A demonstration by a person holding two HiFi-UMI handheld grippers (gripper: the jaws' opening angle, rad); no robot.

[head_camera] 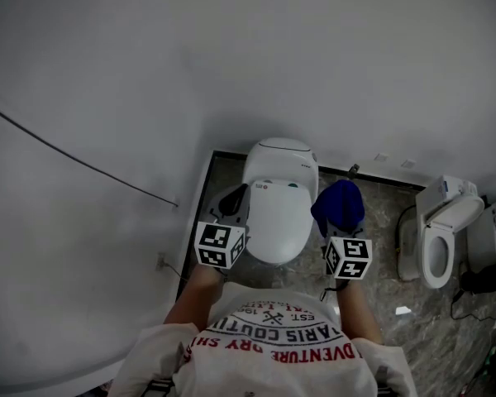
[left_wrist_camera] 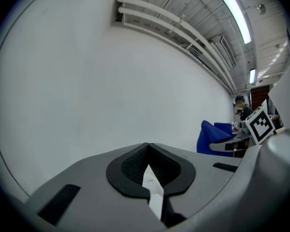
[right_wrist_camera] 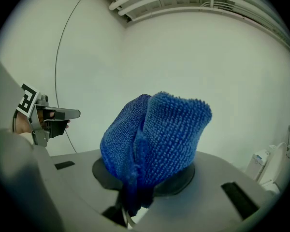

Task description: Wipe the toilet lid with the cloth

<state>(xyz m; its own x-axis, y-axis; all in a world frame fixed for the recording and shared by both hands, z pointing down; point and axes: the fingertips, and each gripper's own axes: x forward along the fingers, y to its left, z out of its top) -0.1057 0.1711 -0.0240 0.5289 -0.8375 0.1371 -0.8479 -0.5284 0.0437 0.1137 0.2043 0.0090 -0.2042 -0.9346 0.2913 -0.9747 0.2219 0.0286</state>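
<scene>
White-walled room w/ a grey stone-look floor (head_camera: 379, 222); a thin dark cable (head_camera: 66, 155) runs slantwise down the wall at left. Head view looks down on a white toilet, toilet lid (head_camera: 279, 201) down, standing against the wall. A 2nd toilet (head_camera: 438, 246) w/ its lid up sits well apart at the right. The person's white T-shirt (head_camera: 273, 341) w/ red print fills the bottom centre.

L claw (left_wrist_camera: 147, 146): jaws together at the tips, nothing between them, only a pale sliver showing thru the gap lower down. In the head view it hangs just beside the lid's left edge, marker cube (head_camera: 220, 245) nearest the person; can't tell if it touches the lid.

R claw (right_wrist_camera: 137, 187): clamped on the cloth (right_wrist_camera: 159, 139), a blue terry cloth bunched up, most of it standing up past the jaw tips. In the head view the cloth sits just right of the toilet, over the floor, not on the lid. R marker cube (head_camera: 348, 257) is just below it.

The two claws are abt level w/ each other, one each side of the lid.

Ceiling pipes (left_wrist_camera: 174, 28) and a strip light (left_wrist_camera: 237, 13) show in the L gripper view.
</scene>
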